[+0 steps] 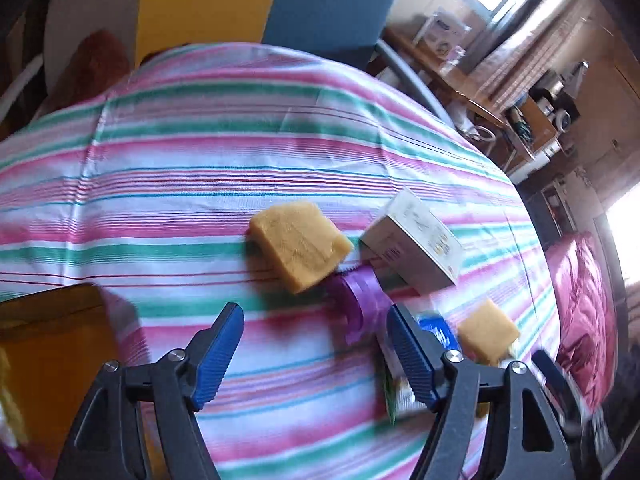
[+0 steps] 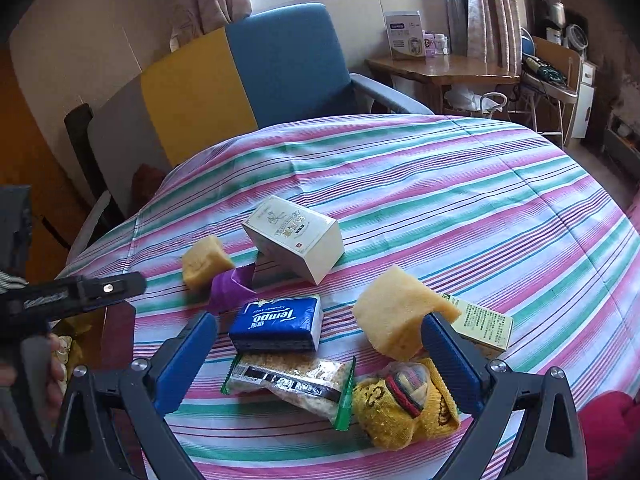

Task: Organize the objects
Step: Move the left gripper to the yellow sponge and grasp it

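Left gripper [image 1: 314,354]: jaws wide, empty, lower centre | right gripper [image 2: 320,360]: agape over tissue pack [image 2: 278,324], likely next pick | items clustered, unsorted.

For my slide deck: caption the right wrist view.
Open right gripper above tissue pack, snack bar, sponges on striped tablecloth.

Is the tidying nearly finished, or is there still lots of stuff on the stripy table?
Still lots left. Nothing here looks sorted yet: two sponges, the white box, tissue pack, snack bar and yellow toy lie loose on the cloth. Both the left gripper and right gripper are open, holding nothing.
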Demonstrator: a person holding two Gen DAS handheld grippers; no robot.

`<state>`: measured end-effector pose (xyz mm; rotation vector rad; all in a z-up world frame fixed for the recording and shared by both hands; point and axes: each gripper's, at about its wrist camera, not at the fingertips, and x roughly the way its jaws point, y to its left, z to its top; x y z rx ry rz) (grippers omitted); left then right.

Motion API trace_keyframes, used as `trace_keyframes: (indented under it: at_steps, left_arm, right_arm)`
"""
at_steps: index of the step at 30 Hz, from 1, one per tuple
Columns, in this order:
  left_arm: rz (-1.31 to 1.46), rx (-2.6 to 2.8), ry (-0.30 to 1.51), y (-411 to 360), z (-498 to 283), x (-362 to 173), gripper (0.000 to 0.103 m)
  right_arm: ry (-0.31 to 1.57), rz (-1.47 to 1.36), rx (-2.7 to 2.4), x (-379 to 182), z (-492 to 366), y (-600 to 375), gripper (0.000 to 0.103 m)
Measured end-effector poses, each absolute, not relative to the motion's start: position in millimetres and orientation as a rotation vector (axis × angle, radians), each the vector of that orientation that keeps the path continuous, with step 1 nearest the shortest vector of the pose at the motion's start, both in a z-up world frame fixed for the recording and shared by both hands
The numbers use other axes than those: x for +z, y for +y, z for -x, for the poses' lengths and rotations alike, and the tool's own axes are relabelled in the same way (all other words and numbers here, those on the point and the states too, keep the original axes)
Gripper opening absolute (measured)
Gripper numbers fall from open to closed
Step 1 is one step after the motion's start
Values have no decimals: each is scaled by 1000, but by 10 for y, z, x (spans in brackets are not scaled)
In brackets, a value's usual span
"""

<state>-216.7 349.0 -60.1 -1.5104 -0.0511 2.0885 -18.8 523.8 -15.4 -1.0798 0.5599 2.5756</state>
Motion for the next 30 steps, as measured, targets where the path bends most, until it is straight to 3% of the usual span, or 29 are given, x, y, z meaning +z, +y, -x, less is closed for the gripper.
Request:
trace_keyframes:
  at_steps: [10, 13, 15, 17, 26, 30]
  left_arm:
    - [1700, 2086, -191, 3820, 2709, -1084, 82]
    - [1687, 2127, -146, 3841, 2720, -1146, 71]
    - [1656, 2128, -88, 3854, 2673, -1129, 60]
    - [1628, 2123, -68, 3811, 2609, -1094, 57]
    - [1402, 2140, 76, 3431, 2074, -599, 56]
    - [1321, 2121, 112, 3247, 1850, -395, 56]
  right_arm:
    - [594, 1107, 2595, -178, 220, 5229, 103]
    - [595, 1116, 2601, -183, 224, 5222, 103]
    - [583, 1123, 2605, -183, 230, 5208, 103]
    - [561, 1131, 2605, -189, 246, 5188, 103]
    - [588, 1182, 2580, -224, 291, 5222, 102]
    - [445, 1238, 2617, -154, 535, 5164, 102]
